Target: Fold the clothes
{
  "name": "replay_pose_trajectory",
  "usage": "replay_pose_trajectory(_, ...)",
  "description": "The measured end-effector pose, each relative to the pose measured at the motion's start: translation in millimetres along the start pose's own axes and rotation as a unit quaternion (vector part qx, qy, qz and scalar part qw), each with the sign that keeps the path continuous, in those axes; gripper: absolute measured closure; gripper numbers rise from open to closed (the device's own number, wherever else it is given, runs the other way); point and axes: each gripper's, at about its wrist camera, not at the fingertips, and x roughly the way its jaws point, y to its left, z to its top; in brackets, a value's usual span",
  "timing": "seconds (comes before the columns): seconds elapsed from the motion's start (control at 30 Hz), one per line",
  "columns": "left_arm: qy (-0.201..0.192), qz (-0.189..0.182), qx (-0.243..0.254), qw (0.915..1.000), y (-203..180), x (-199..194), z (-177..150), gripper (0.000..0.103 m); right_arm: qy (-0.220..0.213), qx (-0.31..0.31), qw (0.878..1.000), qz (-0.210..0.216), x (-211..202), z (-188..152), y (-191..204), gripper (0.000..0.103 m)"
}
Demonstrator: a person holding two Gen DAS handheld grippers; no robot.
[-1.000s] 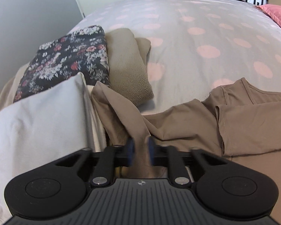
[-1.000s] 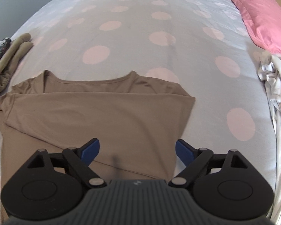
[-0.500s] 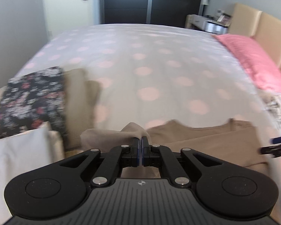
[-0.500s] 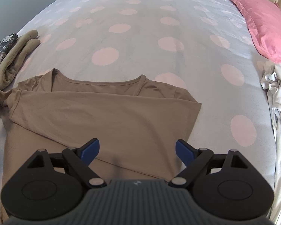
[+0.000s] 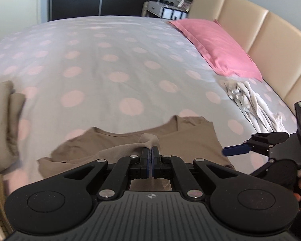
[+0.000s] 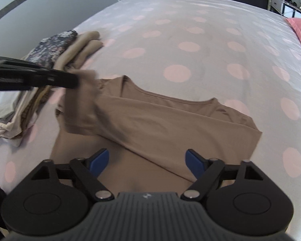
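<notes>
Shirt [image 6: 170, 124], brown, spread flat on dotted bedspread [image 6: 190, 46], neckline toward 12 o'clock in right wrist view. Left gripper [image 5: 151, 150] clamped tight on a sleeve, lifting it off the bed and pulling it in over the body. Right gripper [image 6: 147, 160] above the shirt's lower half, jaws wide but closing, only flat cloth below them, nothing pinched. Stack of folded clothes [image 6: 56, 46] at 10 o'clock of the shirt. Pink pillow [image 5: 216, 44] at 1 o'clock in left wrist view, crumpled white garment [image 5: 250, 104] at 3 o'clock.
</notes>
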Motion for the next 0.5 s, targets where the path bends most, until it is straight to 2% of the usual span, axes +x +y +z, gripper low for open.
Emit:
replay_pose_trajectory(0.17,0.03,-0.012,0.0,0.9995,-12.7,29.9,-4.0,0.103,0.012,-0.009,1.0,-0.008,8.5,-5.1,7.3,0.048)
replay_pose_trajectory(0.3,0.045,-0.012,0.011,0.9988,-21.0,41.2,-6.5,0.097,0.021,-0.004,1.0,-0.014,15.1,-6.6,6.2,0.05)
replay_pose_trajectory(0.43,0.033,-0.021,0.002,0.9992,-14.2,31.5,-5.0,0.081,0.029,-0.002,1.0,-0.011,24.0,-6.9,7.9,0.05)
replay_pose_trajectory(0.5,0.026,-0.011,-0.003,0.9996,-6.9,25.2,-4.4,0.08,0.036,-0.008,0.999,-0.012,30.5,-8.1,10.3,0.05)
